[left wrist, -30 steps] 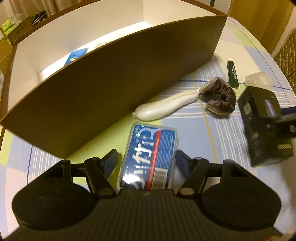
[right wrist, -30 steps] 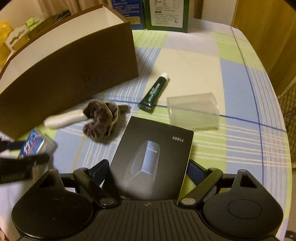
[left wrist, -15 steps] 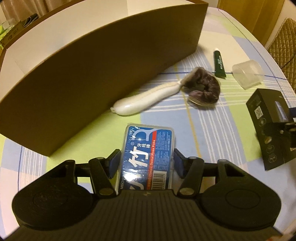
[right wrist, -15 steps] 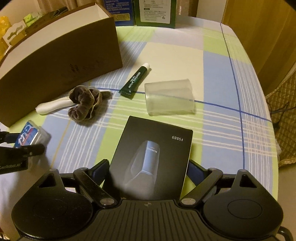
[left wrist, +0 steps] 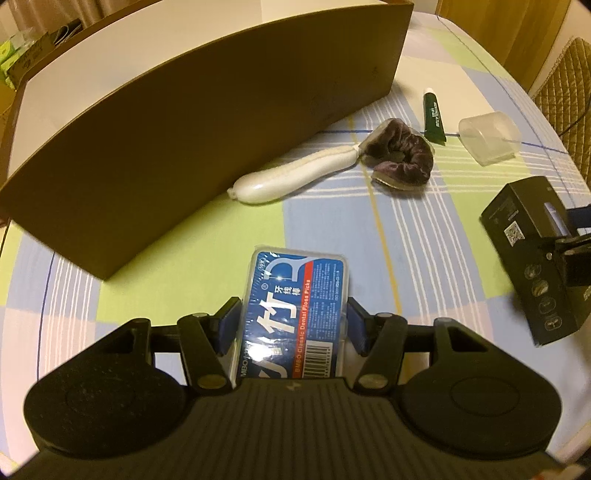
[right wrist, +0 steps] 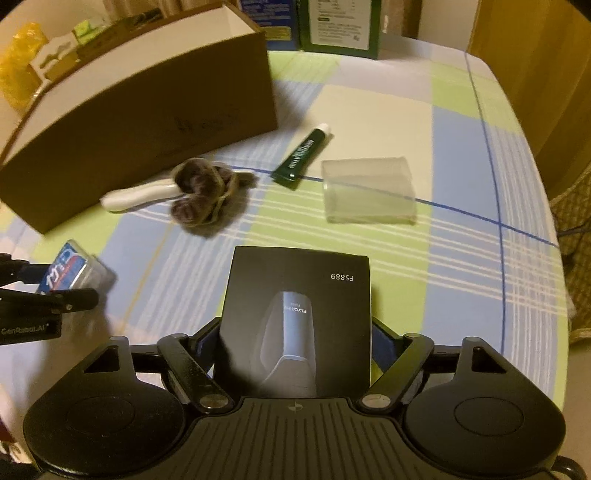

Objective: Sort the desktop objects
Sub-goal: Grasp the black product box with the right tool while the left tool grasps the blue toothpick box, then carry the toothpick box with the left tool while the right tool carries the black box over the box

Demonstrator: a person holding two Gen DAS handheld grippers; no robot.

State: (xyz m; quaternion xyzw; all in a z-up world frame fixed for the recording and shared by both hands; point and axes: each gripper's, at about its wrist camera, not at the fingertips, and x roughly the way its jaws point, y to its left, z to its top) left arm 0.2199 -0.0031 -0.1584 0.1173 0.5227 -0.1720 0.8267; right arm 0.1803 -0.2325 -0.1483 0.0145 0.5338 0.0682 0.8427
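My left gripper [left wrist: 293,321] is shut on a blue dental floss pick box [left wrist: 295,314], held above the checked tablecloth just in front of the big brown cardboard box [left wrist: 207,122]. My right gripper [right wrist: 295,341] is shut on a black FS889 shaver box [right wrist: 299,314]; it also shows at the right of the left wrist view [left wrist: 532,254]. The left gripper and floss box appear at the left of the right wrist view [right wrist: 70,271].
On the cloth lie a white tube-shaped object [left wrist: 295,175], a dark purple scrunchie [left wrist: 400,153], a green tube [left wrist: 433,116] and a clear plastic cup on its side [left wrist: 487,136]. Blue and green cartons [right wrist: 332,26] stand at the table's far edge.
My left gripper closed on the floss box and drew back from the brown box. My right gripper, holding the black box, has pulled back and risen slightly.
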